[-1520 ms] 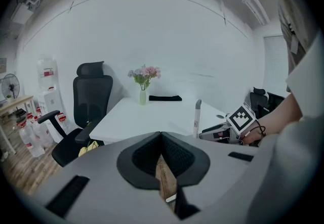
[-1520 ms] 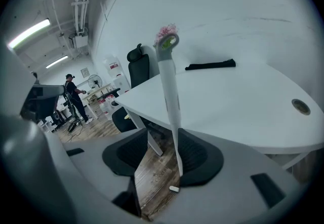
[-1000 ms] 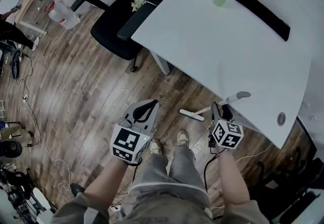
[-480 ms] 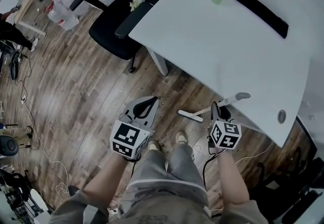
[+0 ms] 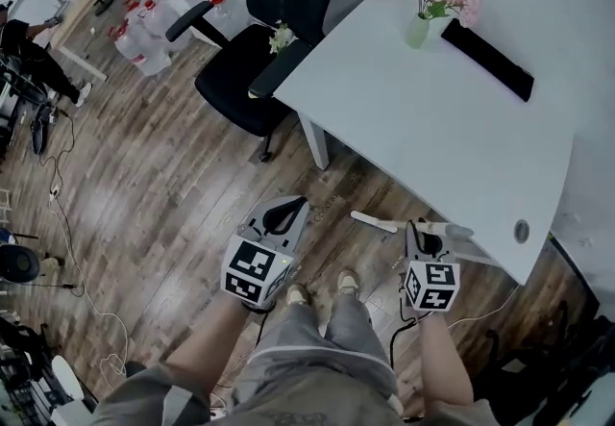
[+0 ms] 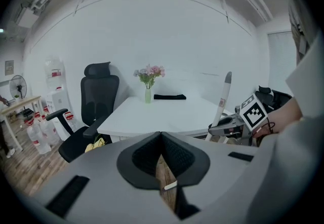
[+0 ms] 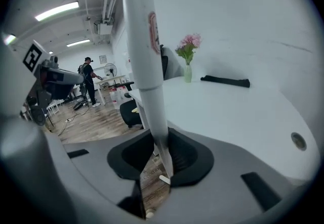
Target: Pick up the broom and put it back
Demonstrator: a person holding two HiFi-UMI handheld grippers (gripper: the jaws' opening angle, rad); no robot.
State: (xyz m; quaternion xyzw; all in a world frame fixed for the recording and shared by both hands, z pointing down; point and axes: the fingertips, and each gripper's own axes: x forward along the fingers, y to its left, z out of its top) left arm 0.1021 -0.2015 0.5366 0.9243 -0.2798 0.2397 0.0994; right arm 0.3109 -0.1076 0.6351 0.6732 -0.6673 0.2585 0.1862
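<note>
We looked from the head camera steeply down, from well above both tongs, with the left gripper (image 5: 288,208) at the picture's left and the right gripper (image 5: 414,234) at its right. Our left gripper camera rode close behind its jaws, which were drawn together, and faced forward past them. Our right gripper camera sat just behind its jaws, which were closing on the broom handle (image 7: 144,56) between them. All three views shared the white desk (image 5: 432,126) ahead of the tongs and the flower vase (image 5: 416,30) on it. Each gripper camera also caught the other gripper beside it.
</note>
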